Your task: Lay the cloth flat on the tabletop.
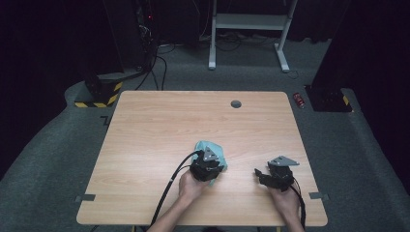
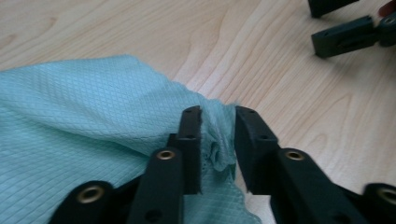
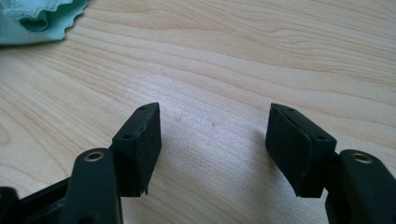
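- Green cloth lying crumpled on the wooden table, a bit toward the near edge and near the middle.
- In the left gripper view, same cloth spread over the left side, with a tiny criss-cross pattern on it.
- Left gripper held in the left hand, sitting right on top of the cloth's near side.
- Left gripper jaws a little way apart, with a bunched corner of cloth between them.
- Looks like a small gap between that bunched corner and the right jaw; hard to tell if the left jaw touches the cloth.
- Black cable trailing from the left gripper down to the table's near edge.
- Right gripper held in the right hand, off to the right, well apart from the cloth.
- Right gripper jaws spread wide, with bare wood between them and nothing held.
- In the right gripper view, a wavy edge of the cloth up in the top left corner, far from the jaws.
- Small dark round spot near the far edge of the table.
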Tool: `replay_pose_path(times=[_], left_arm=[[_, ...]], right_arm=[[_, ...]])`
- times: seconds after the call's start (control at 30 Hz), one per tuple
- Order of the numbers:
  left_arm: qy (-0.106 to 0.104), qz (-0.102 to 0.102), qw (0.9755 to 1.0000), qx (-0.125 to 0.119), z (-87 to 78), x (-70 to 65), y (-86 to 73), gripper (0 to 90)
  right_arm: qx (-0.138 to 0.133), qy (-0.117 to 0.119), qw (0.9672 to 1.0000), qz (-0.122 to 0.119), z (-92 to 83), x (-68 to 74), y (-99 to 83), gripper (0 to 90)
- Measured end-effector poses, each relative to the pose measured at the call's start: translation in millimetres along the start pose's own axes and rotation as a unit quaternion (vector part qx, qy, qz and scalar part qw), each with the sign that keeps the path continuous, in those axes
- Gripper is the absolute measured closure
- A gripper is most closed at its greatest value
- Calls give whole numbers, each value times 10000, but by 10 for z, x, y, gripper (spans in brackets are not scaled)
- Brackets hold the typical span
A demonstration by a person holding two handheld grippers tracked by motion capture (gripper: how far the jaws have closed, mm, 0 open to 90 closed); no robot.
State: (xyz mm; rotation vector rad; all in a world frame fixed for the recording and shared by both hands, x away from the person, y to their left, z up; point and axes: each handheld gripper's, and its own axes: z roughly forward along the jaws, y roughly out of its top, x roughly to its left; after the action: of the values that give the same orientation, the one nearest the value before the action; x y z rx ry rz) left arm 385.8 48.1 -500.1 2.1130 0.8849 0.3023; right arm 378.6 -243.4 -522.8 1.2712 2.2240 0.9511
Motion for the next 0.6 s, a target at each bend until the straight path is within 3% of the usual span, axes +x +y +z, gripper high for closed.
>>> replay_pose_path(times=[0.23, 0.4, 0.47, 0.6], left_arm=[[276, -48, 9996, -53, -211, 8, -107, 593], [435, -280, 9986, 68, -311, 11, -308, 523], [450, -281, 9986, 56, -351, -24, -368, 500], [468, -233, 9986, 17, -366, -110, -433, 467]], right_arm=[[-4, -1, 10000, -6, 1, 0, 0, 361], [-4, 16, 10000, -14, -2, 5, 0, 378], [-16, 39, 10000, -34, -2, 9, 2, 405], [-66, 131, 9998, -133, 7, 55, 16, 549]])
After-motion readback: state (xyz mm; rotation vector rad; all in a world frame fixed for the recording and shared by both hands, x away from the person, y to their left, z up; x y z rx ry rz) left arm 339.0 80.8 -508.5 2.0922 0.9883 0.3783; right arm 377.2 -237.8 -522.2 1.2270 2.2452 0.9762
